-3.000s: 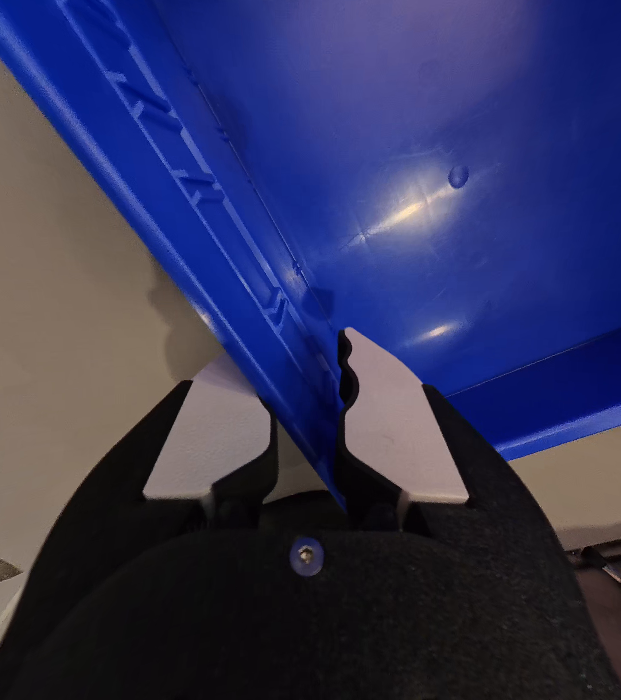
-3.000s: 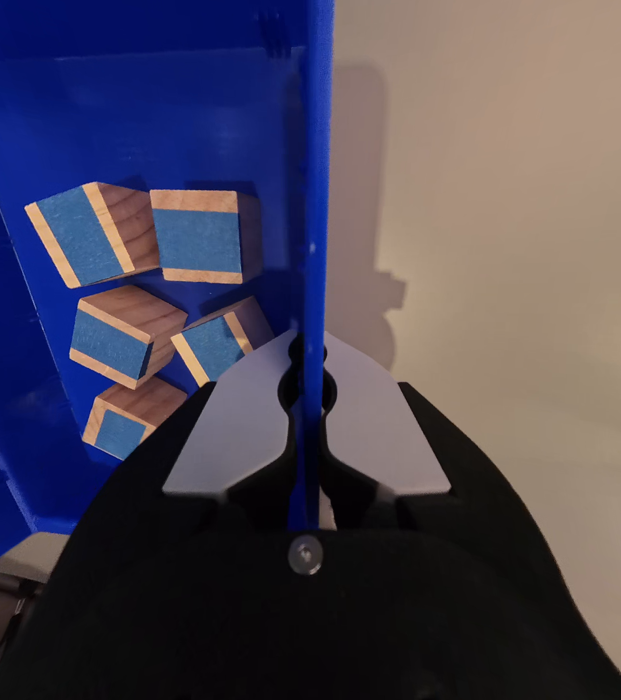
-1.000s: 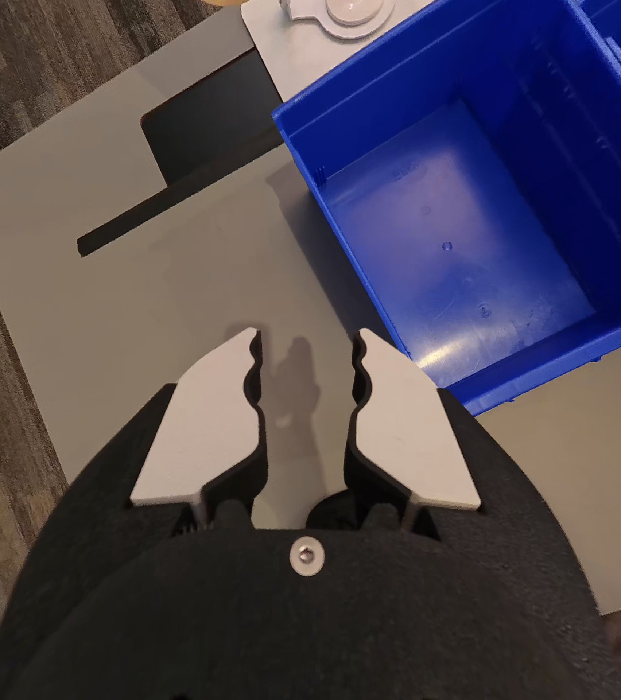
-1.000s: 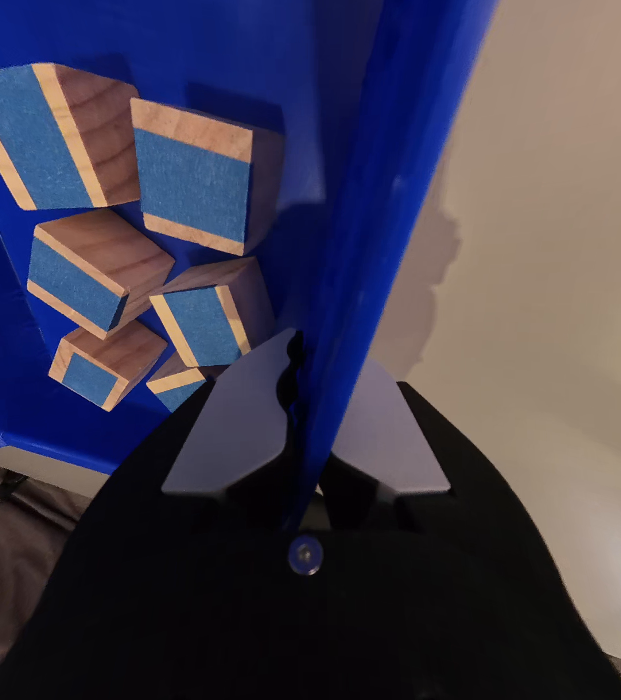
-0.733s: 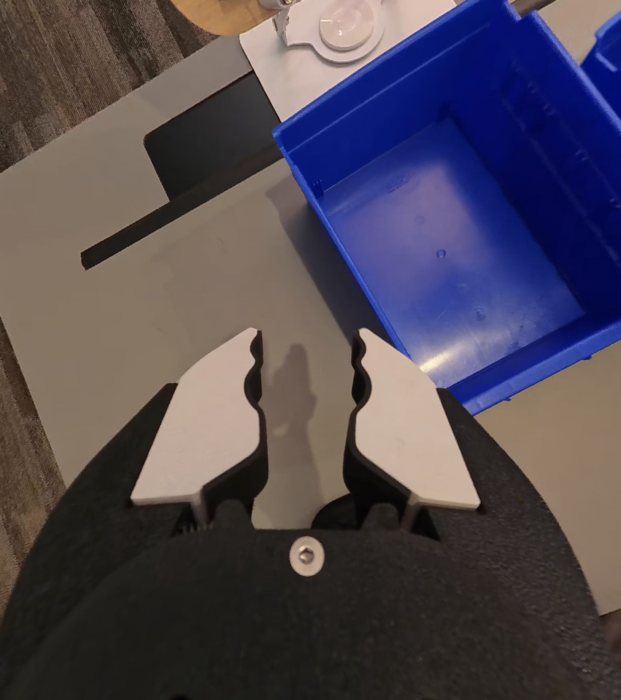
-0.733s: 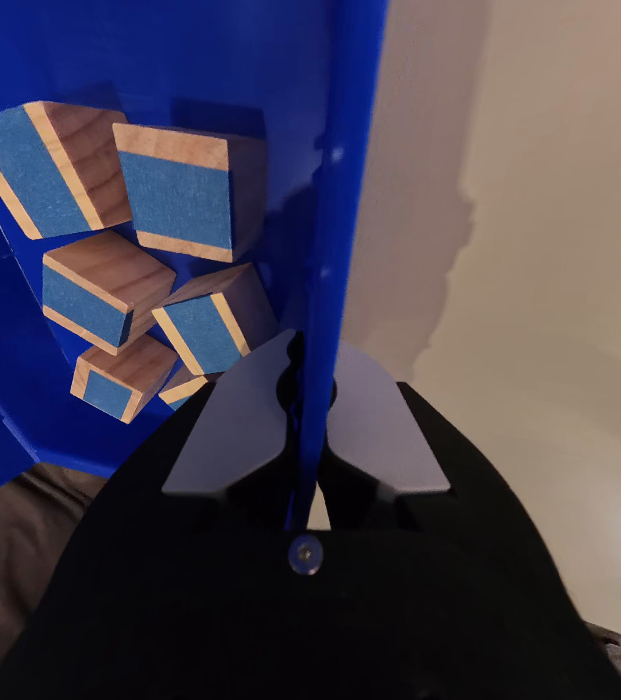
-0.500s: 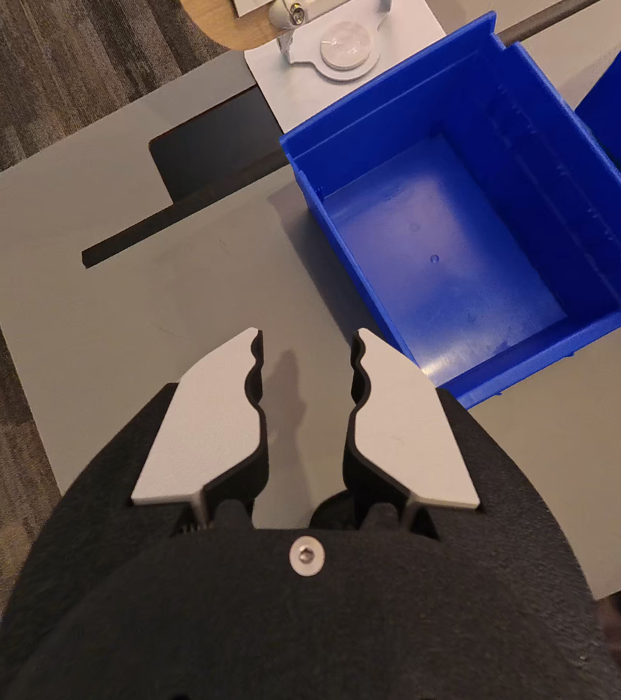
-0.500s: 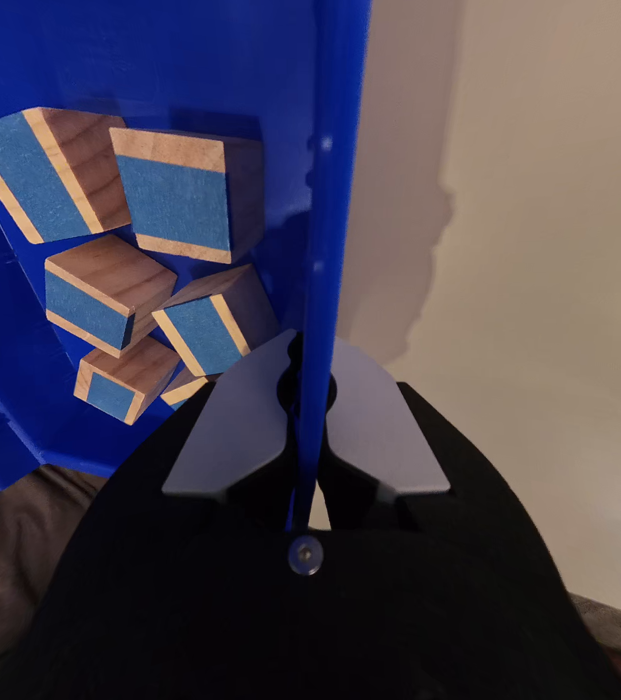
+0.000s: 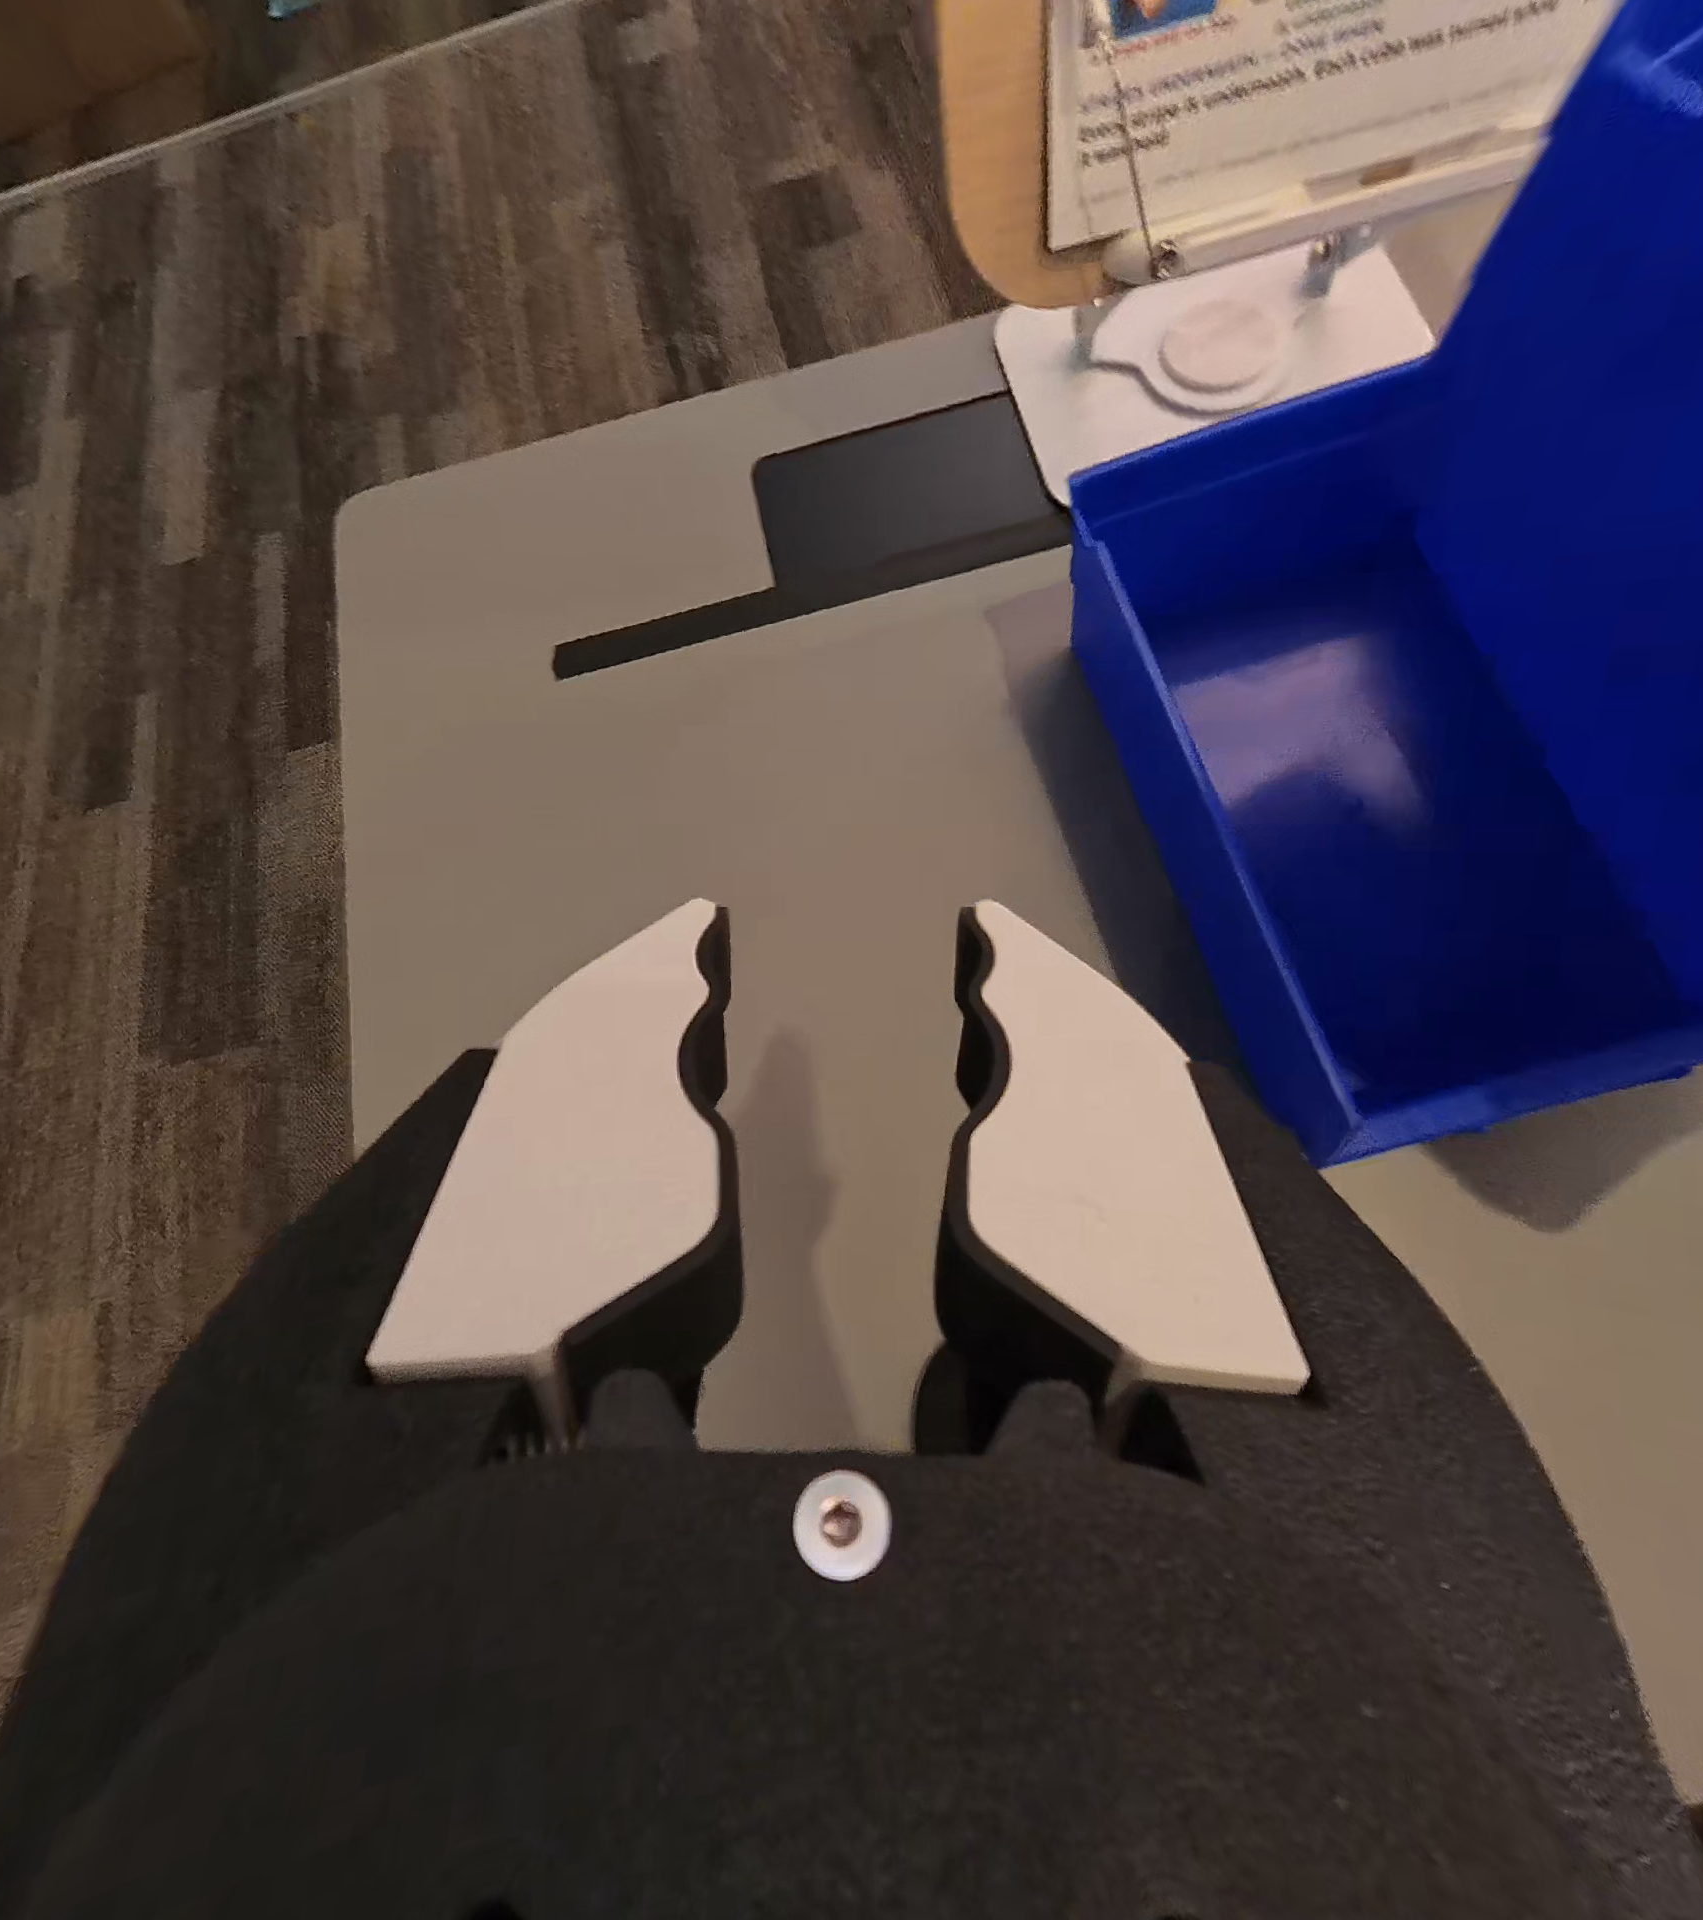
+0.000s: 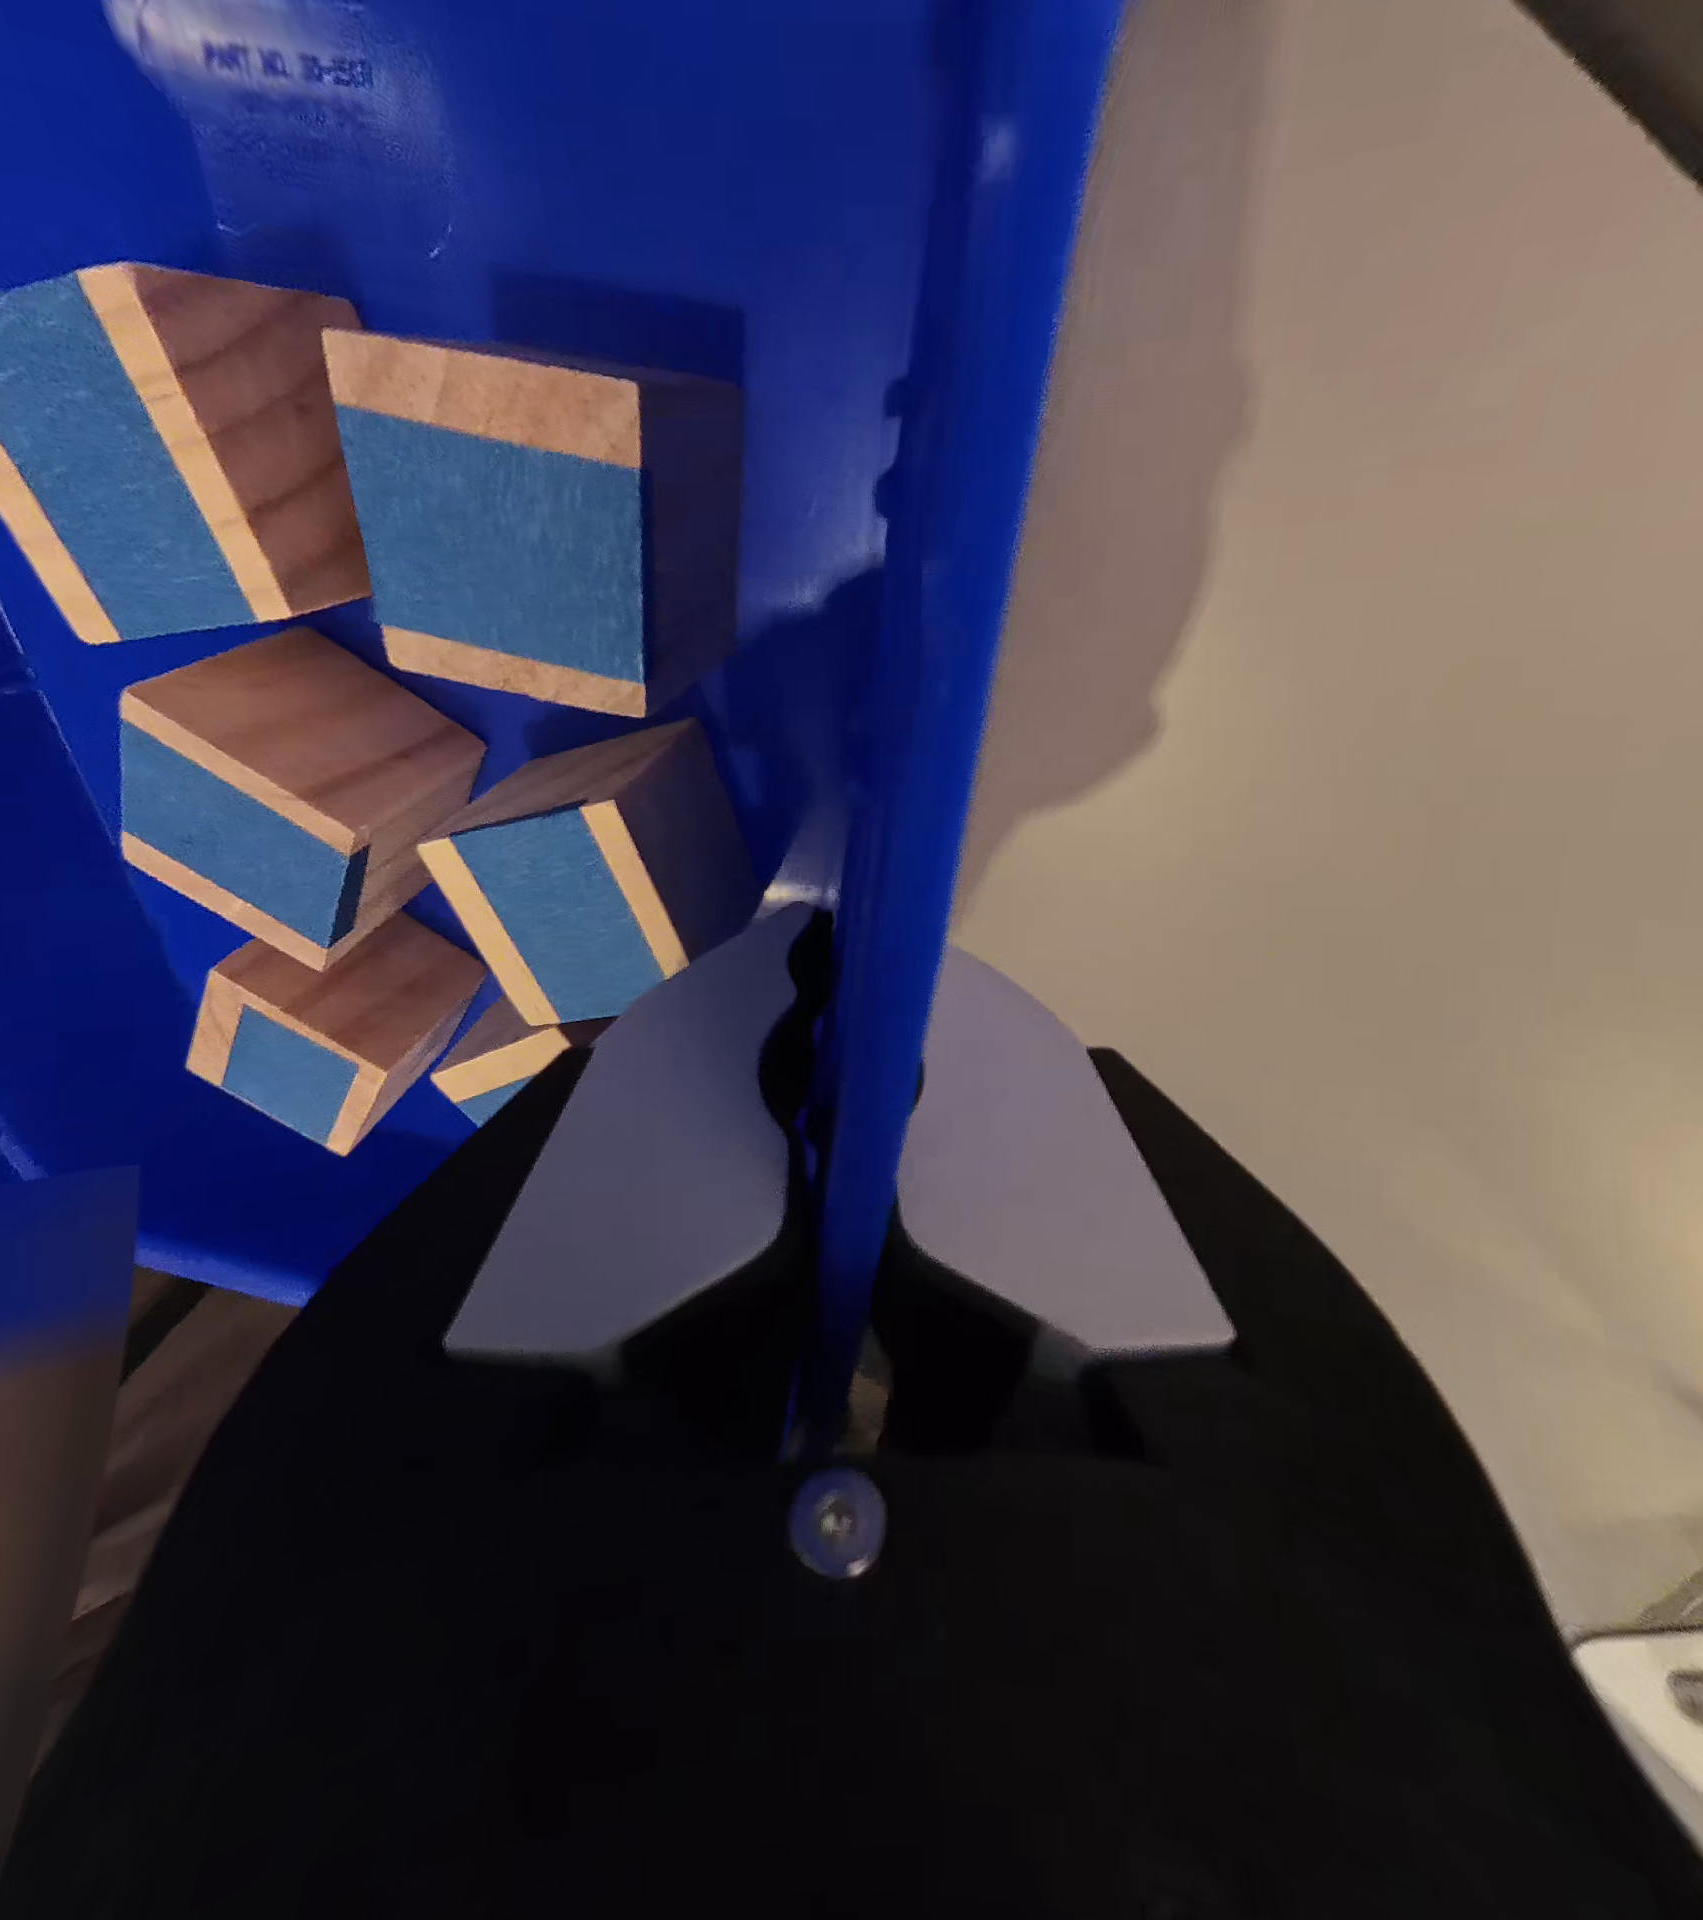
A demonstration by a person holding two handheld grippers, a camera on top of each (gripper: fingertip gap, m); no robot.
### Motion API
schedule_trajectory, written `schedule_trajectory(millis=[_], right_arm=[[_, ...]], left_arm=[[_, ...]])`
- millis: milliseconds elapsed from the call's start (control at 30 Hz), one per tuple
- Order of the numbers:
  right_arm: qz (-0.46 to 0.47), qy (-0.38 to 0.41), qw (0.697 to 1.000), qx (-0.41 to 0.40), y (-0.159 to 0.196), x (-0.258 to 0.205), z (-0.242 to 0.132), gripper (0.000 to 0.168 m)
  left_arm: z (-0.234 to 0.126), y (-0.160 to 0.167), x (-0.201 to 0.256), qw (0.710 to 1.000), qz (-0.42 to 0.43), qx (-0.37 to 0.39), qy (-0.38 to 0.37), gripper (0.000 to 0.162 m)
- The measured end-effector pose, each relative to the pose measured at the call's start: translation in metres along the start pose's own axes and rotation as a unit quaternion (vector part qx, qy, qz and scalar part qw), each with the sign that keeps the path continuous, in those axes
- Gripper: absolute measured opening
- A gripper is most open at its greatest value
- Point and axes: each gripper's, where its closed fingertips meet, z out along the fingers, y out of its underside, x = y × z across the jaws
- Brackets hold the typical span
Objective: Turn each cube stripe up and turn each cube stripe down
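1. Wooden cubes, each with a broad blue stripe across one face, lay bunched together inside a tilted blue plastic bin [image 10: 535, 166]. We counted six in the right wrist view, the lowest one mostly hidden behind our right tongs [image 10: 862, 961].
2. The largest-looking two sat highest: one cube [image 10: 130, 457] at the left, and a second cube [image 10: 504, 530] just beside it. Both showed their stripes toward the camera.
3. Below them a third cube [image 10: 275, 800] touched a fourth cube [image 10: 566, 904], and a fifth cube [image 10: 307, 1039] sat lower still.
4. Our right tongs were clamped on the bin's thin side wall [image 10: 904, 727], one finger inside the bin and one outside, with no gap showing around the wall.
5. Our left tongs [image 9: 839, 914] hovered above the grey tabletop [image 9: 618, 790], parted by a clear gap and holding nothing.
6. In the left wrist view, a second blue plastic bin [image 9: 1169, 790] stood on the tabletop to the right of the left tongs, and the lifted bin [image 9: 1657, 468] hung tilted over it.
7. A white stand holding a printed sheet [image 9: 1221, 343] stood at the tabletop's far edge.
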Motion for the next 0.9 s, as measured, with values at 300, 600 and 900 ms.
schedule_trajectory(millis=[300,600,900], right_arm=[[-0.154,-0.032,0.987,-0.041,-0.125,-0.163,0.048,0.006],[-0.221,-0.027,0.972,-0.073,-0.196,-0.259,0.11,0.007],[-0.214,-0.017,0.971,-0.106,-0.215,-0.28,0.182,0.008]], left_arm=[[-0.09,0.029,-0.033,0.99,-0.072,0.111,-0.042,0.041],[-0.119,0.023,-0.035,0.974,-0.037,0.21,-0.077,0.024],[-0.087,0.031,-0.036,0.988,-0.033,0.15,-0.03,0.032]])
